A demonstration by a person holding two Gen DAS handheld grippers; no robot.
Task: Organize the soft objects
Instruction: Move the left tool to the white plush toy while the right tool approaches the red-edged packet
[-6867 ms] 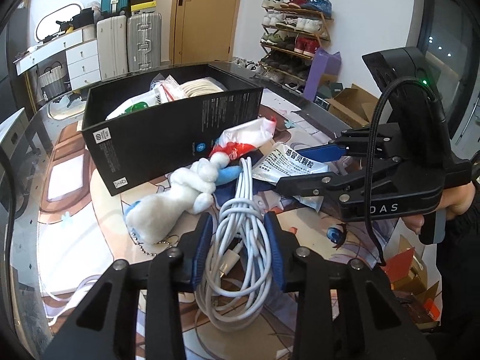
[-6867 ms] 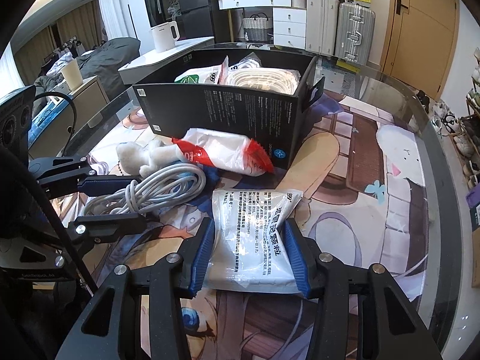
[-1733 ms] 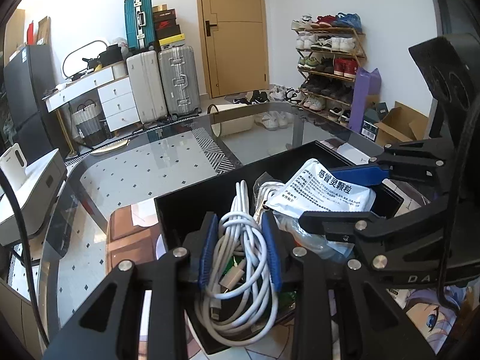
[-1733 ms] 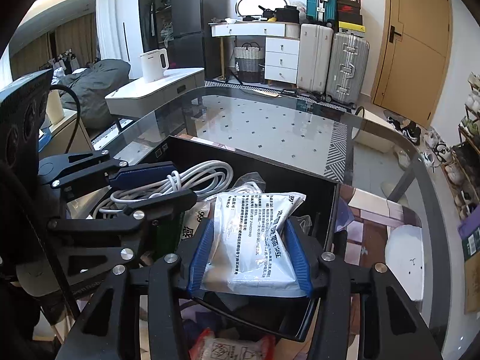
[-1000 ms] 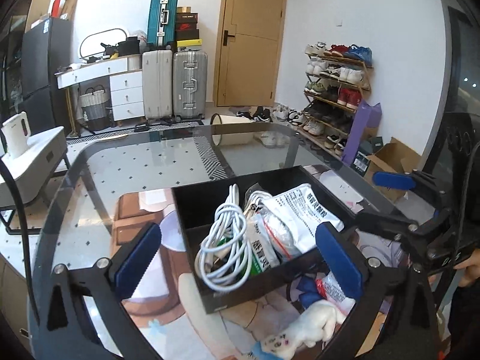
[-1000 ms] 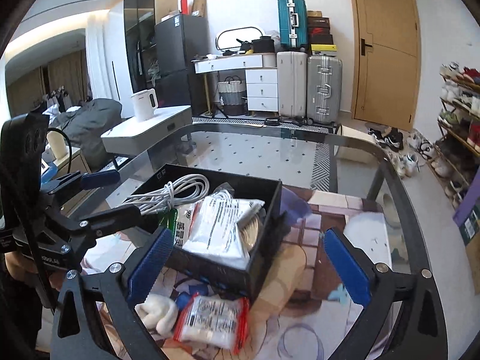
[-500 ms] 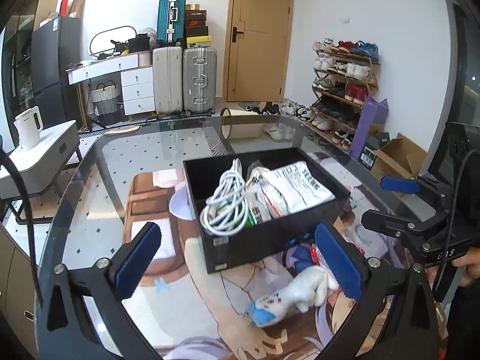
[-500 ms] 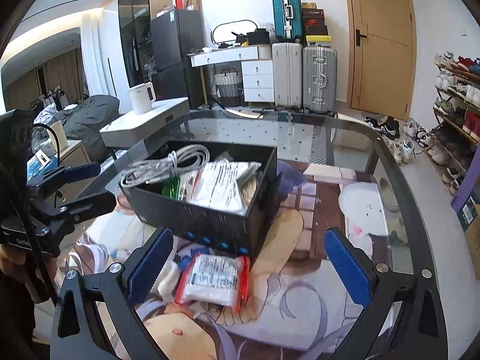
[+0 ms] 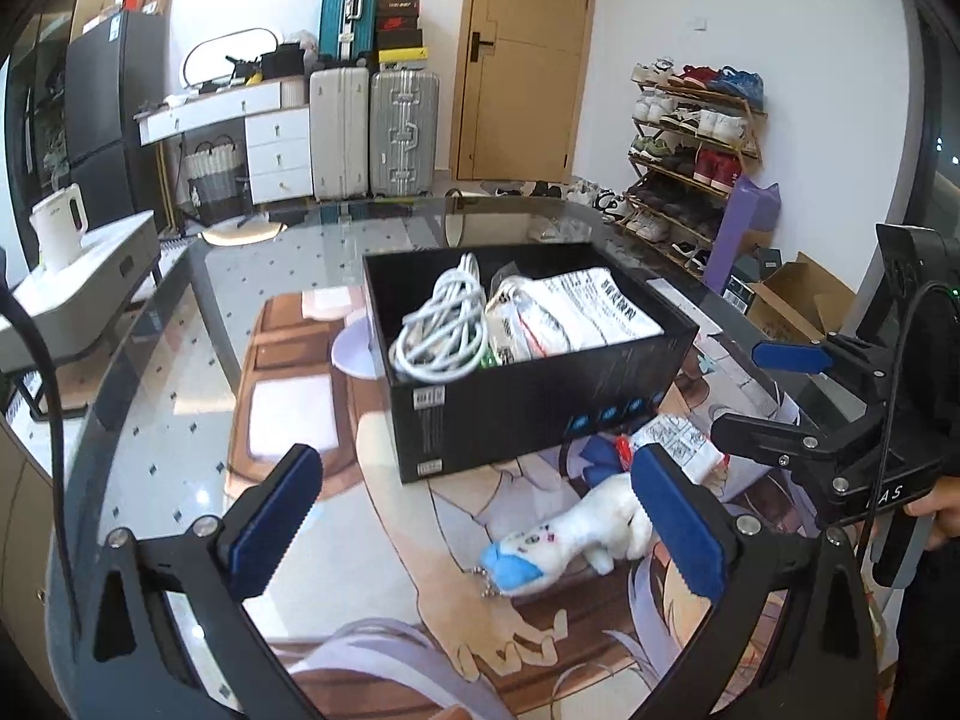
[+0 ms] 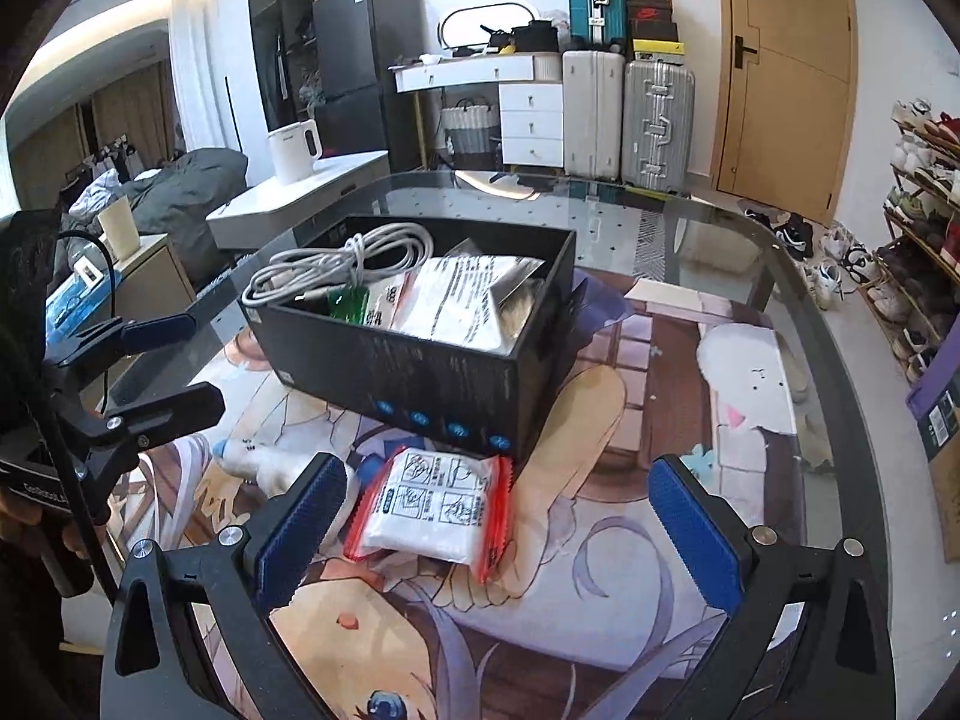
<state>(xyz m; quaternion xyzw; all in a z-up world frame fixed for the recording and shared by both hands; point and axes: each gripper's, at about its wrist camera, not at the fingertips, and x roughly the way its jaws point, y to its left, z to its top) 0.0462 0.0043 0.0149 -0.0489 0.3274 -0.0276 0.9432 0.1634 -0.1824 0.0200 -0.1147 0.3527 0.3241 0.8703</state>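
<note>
Black box (image 9: pixel 540 414) holds cable (image 9: pixel 441 330) | left claw (image 9: pixel 474 516) wide open, empty | right claw (image 10: pixel 498 534) wide open, empty

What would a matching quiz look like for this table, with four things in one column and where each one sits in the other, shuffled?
Things:
1. white cable coil
2. plush toy
3. red-edged packet
4. printed white pouch

Places:
A. on the mat, in front of the right gripper
B. in the black box, left side
C. on the mat, by the left gripper
D. in the black box, right side

Pairs: 1-B, 2-C, 3-A, 4-D
</note>
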